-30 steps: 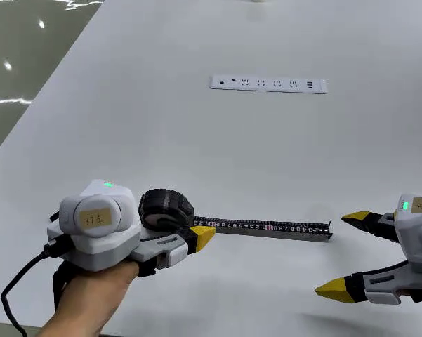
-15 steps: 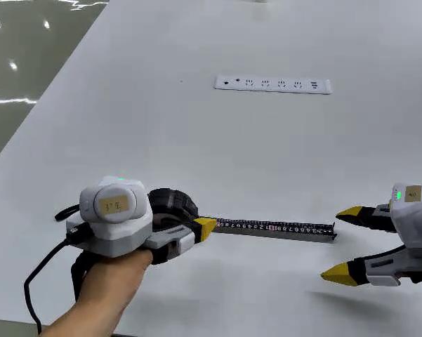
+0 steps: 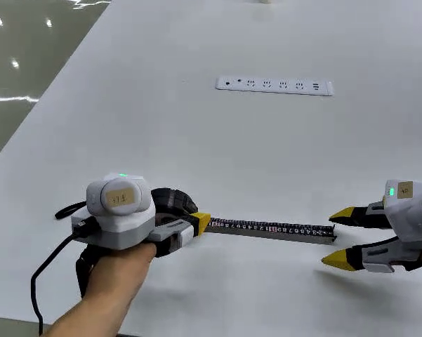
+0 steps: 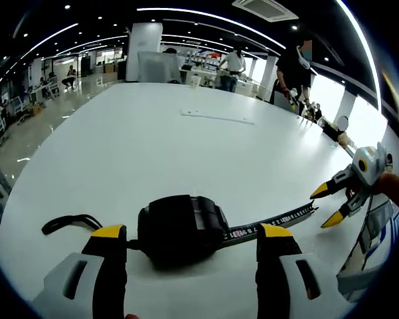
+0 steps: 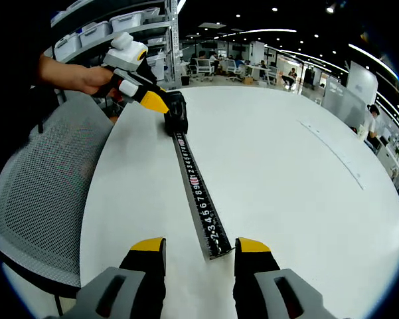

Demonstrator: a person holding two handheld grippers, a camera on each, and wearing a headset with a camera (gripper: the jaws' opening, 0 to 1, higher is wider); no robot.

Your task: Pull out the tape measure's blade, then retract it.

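The black round tape measure case is lying near the near-left corner of the white worktop, with its black numbered blade extending flat along the near edge. The left gripper is straddling the case, jaws spread with a gap on either side. The right gripper is framing the blade's end, jaws spread and pinching nothing.

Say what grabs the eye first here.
A black tape case sits between the left gripper's jaws near the front of the white table. Its blade lies drawn out flat to the right. The right gripper is open, with its yellow tips on either side of the blade's end.
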